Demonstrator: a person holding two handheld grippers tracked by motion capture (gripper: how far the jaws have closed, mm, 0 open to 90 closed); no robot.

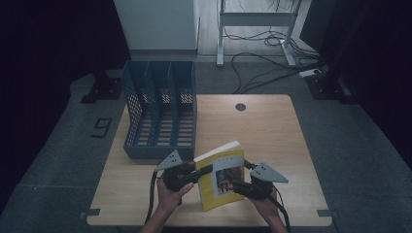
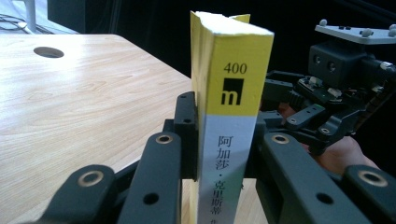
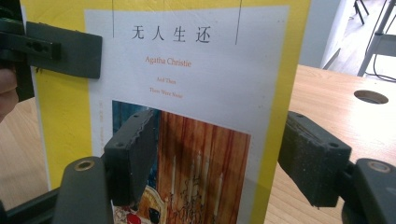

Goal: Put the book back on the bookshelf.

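A yellow book stands upright near the front edge of the wooden surface, held between both grippers. The left gripper has its jaws clamped on the book's spine side, pads pressing both covers. The right gripper faces the front cover, its jaws standing apart, one pad before the cover, the other off its edge. Behind, the blue file rack stands on the surface, its three slots holding nothing.

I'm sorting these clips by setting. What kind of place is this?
Probably an office or lab workspace: a wooden desk with a cable hole, a blue file organizer on it, and loose cables across the floor by a desk frame.
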